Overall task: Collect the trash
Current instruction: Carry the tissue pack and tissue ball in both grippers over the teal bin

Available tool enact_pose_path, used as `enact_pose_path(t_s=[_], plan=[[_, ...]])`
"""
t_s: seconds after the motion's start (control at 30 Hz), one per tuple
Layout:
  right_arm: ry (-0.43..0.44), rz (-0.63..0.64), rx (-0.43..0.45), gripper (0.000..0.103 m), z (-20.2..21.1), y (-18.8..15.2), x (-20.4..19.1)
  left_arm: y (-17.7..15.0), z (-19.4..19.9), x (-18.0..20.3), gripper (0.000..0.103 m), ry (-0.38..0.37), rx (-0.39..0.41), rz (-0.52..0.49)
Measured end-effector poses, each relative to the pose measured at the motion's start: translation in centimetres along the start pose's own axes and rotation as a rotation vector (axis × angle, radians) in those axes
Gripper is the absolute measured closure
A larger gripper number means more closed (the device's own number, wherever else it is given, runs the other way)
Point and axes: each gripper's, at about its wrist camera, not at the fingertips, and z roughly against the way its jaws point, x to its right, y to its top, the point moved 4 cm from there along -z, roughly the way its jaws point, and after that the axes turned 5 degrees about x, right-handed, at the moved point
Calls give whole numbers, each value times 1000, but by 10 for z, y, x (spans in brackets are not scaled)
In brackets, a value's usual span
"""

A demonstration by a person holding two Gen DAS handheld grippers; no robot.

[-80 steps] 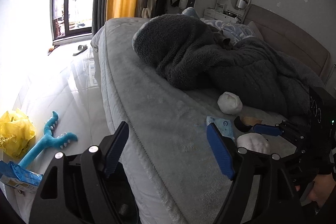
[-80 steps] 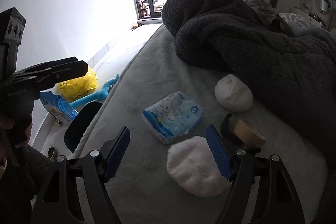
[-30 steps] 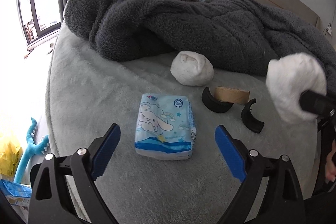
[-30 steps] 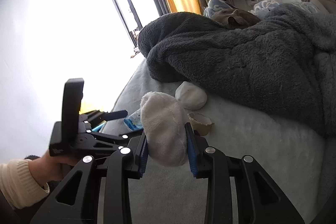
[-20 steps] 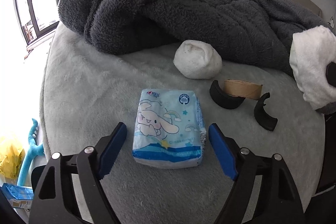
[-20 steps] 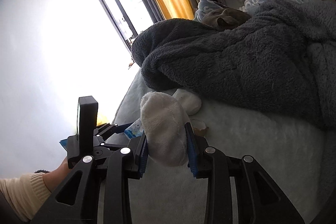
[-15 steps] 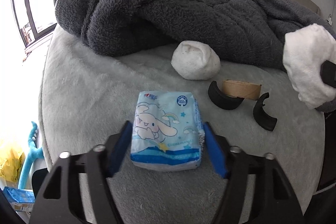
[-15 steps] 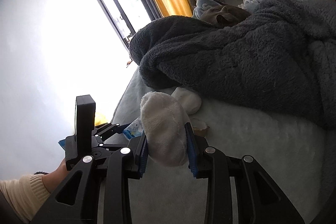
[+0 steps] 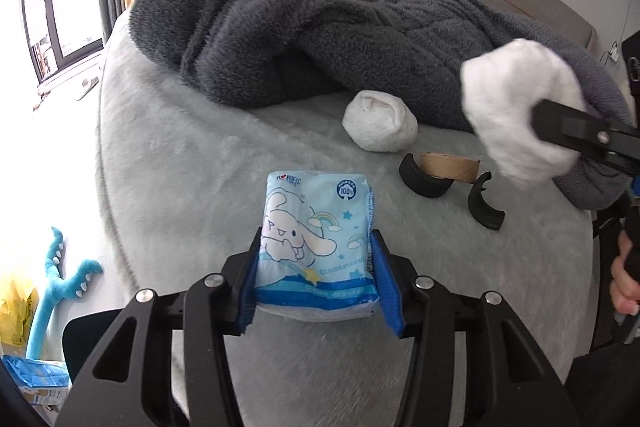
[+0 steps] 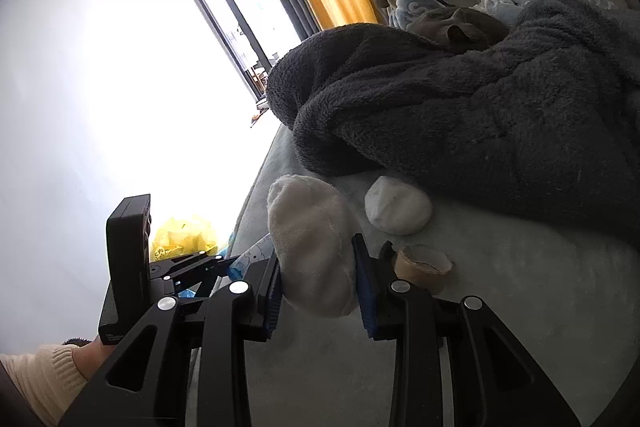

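Claws both loaded: left claw [image 9: 316,277] closing on the tissue pack [image 9: 316,247], right claw [image 10: 318,287] clamping a white wad [image 10: 312,247].
Pickup step; next, the judgement goes, lift both clear of the bed [image 9: 180,167] toward a bin.

Left claw [image 9: 316,267]: jaws closing, blue pads [image 9: 249,291] already against both sides of the tissue pack [image 9: 316,235], which sits lifted between them near the bed's [image 9: 180,187] front edge. Pitched down. Right claw [image 10: 318,283]: clamped on a white fluffy wad [image 10: 312,243], pads pressing it from both sides, held above the bed. Person's left hand [image 10: 94,347], cream sleeve, grips the left handle; right-hand fingers [image 9: 622,283] wrap the right handle.
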Motion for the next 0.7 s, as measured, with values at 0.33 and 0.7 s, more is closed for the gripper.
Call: enact_pose_path(t_s=[0.33, 0.7], plan=[[46, 18, -9, 71, -38, 6, -41, -11, 24, -34, 51, -10, 2, 41], [104, 44, -31, 71, -74, 4, -89, -26, 48, -78, 51, 27, 4, 67]])
